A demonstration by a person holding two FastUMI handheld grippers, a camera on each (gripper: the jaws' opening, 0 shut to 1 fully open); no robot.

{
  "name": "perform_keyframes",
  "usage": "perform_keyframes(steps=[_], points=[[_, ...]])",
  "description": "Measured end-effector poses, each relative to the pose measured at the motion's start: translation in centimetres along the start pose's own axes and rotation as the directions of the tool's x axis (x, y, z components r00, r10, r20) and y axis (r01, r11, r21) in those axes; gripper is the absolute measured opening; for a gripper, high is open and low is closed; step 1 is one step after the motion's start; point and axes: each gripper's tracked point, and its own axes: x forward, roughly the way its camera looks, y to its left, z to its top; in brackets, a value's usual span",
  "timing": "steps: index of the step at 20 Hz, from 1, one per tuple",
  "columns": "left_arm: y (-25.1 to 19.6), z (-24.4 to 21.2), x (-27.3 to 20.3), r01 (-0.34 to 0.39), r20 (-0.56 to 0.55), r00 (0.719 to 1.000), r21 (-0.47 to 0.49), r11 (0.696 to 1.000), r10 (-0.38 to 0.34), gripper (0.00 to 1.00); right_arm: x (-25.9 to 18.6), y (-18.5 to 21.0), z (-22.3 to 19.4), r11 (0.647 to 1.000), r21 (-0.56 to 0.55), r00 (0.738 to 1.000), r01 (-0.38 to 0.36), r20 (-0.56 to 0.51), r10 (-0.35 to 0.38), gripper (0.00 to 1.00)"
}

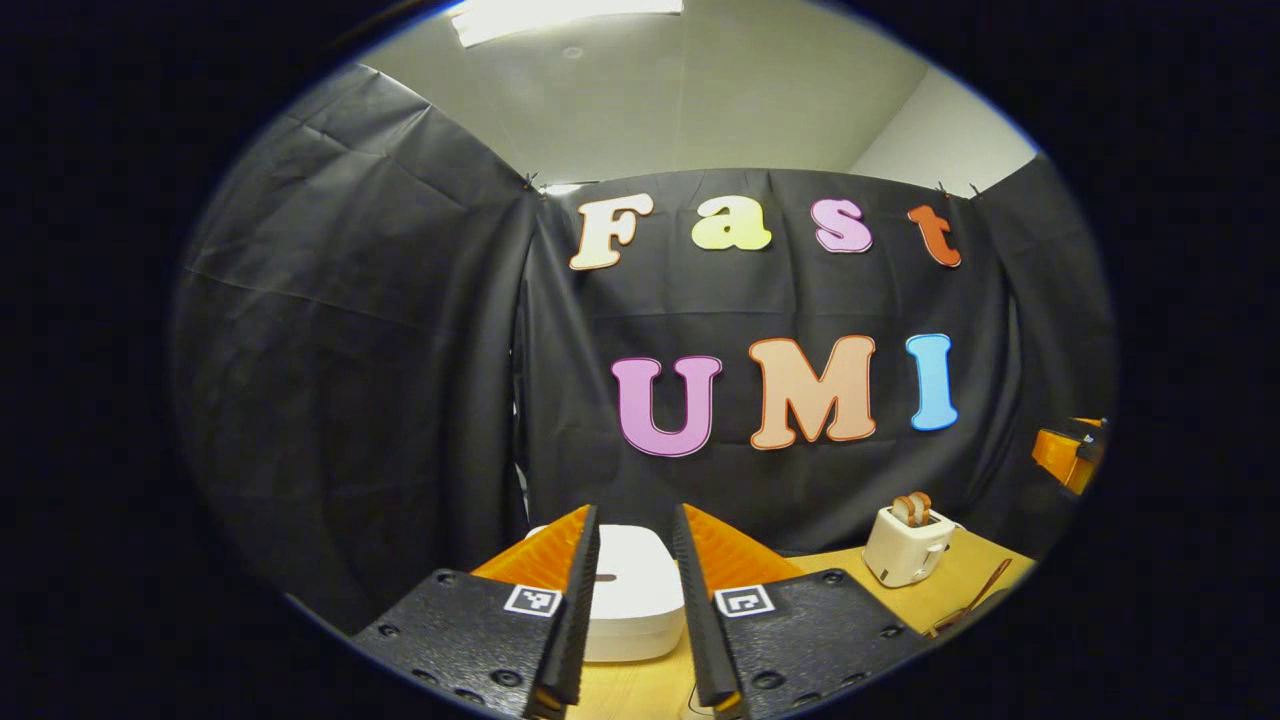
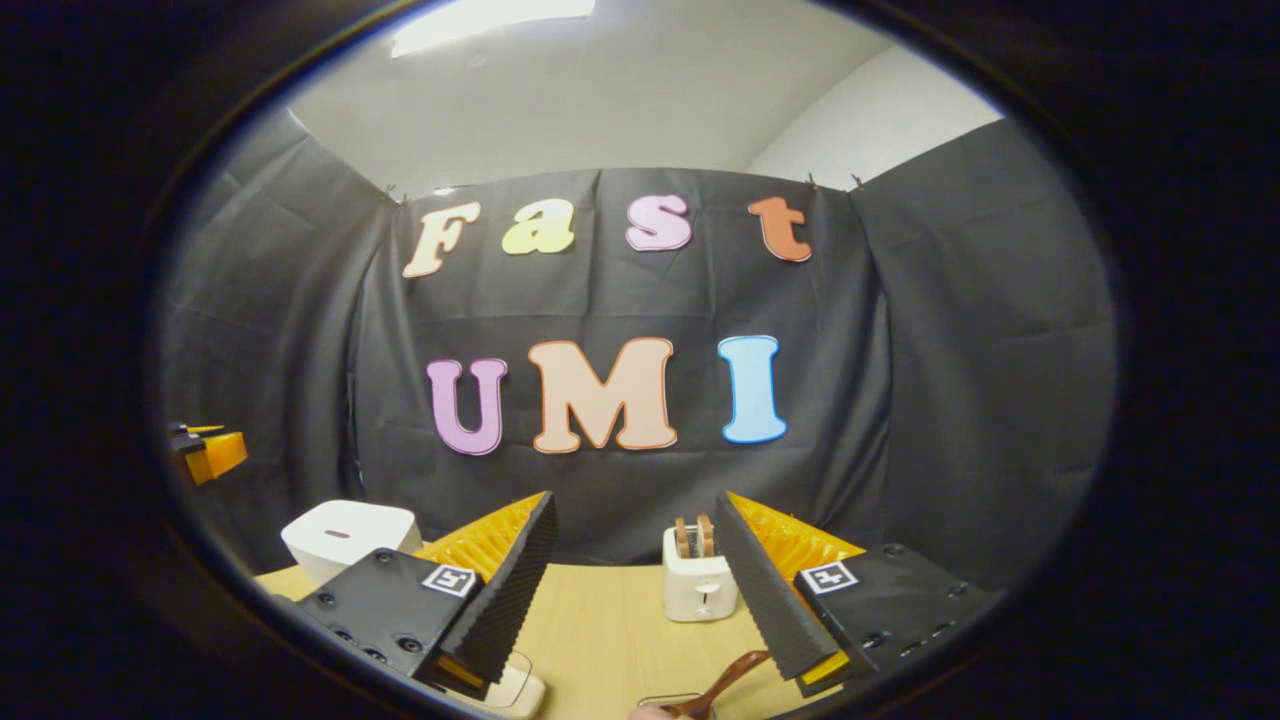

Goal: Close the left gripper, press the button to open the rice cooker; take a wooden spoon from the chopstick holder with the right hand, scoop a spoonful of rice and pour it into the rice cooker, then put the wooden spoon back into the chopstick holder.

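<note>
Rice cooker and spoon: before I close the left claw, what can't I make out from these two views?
- Rice cooker, left gripper view: the left claw fingers cover both its sides; the open button cannot be picked out.
- Wooden spoon, right gripper view: cut off by the bottom edge; its holder and bowl end are unclear.
- Rice supply: cannot be told.
- White container at the bottom edge, right gripper view: half hidden behind the right claw; contents unseen.

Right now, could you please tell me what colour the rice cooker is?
The rice cooker is white, seen best in the left gripper view.
</note>
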Motion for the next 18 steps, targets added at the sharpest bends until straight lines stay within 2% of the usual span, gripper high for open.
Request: perform_keyframes(steps=[4, 5, 6, 10, 18], points=[[1.0, -0.1, 1.6, 0.009, 0.003, 1.0, -0.017, 1.0, -0.008, 0.05, -0.3, -0.2, 0.3, 1.0, -0.001, 1.0, 0.017, 0.008, -0.017, 1.0], [1.6, -0.2, 2.1, -0.002, 0.003, 1.0, -0.021, 1.0, 0.002, 0.06, -0.4, -0.2, 0.2, 1.0, -0.004, 1.0, 0.023, 0.007, -0.023, 1.0], [2.2, -0.3, 2.5, -0.01, 0.001, 1.0, -0.023, 1.0, 0.01, 0.01, -0.5, -0.3, 0.2, 1.0, -0.005, 1.0, 0.027, 0.006, -0.027, 1.0], [3.0, -1.8, 5.3, 0.014, -0.025, 1.0, -0.048, 0.999, -0.015, 0.0, -1.1, -0.7, 0.2, 0.998, -0.024, 0.998, 0.058, 0.005, -0.058, 1.0], [5.1, -7.6, 11.1, 0.025, -0.12, 0.992, -0.076, 0.997, -0.034, 0.0, -2.5, -1.5, 0.6, 0.988, -0.073, 0.991, 0.137, 0.003, -0.137, 1.0]])
